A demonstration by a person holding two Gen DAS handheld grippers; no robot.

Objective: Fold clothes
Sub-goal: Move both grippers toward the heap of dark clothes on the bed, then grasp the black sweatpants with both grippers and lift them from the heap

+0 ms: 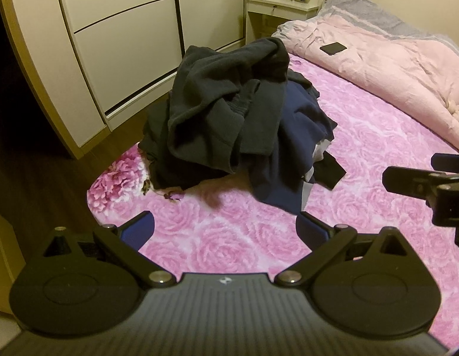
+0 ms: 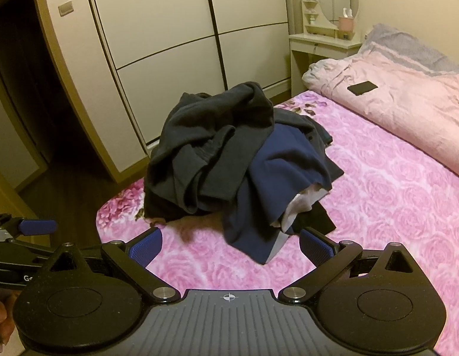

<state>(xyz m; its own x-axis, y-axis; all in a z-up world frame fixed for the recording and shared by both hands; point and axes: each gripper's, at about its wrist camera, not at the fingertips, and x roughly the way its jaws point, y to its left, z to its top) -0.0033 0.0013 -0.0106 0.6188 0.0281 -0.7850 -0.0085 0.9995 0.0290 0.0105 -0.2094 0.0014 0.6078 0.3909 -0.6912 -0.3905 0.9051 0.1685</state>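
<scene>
Left wrist view: pile of clothes (image 1: 238, 118) sits near the bed corner on the pink rose sheet (image 1: 377, 154); a dark grey top (image 1: 223, 95) drapes over it, a navy garment (image 1: 291, 148) below on the rt, w/ a bit of white and a black scrap poking out underneath, most lower layers hidden. Right gripper (image 1: 407, 172) enters at the rt edge, mostly cut off. Bare sheet btwn pile and camera; bed edge drops to dark floor on the left, wardrobe (image 1: 125, 44) beyond. Left gripper (image 1: 226, 228) spread wide, fingers apart over bare sheet, holding nothing, not touching the pile. Right wrist view: same pile of clothes (image 2: 229, 160), navy garment (image 2: 277, 184) hanging toward the camera, its hem just ahead of the fingers. Pink duvet (image 2: 407, 101) bunched far rt w/ a flat black item (image 2: 363, 88) on it, can't tell what. Left gripper (image 2: 36, 227) at the left edge, only partly seen. Right gripper (image 2: 231, 244) wide open, empty, near the navy hem but apart from it.
</scene>
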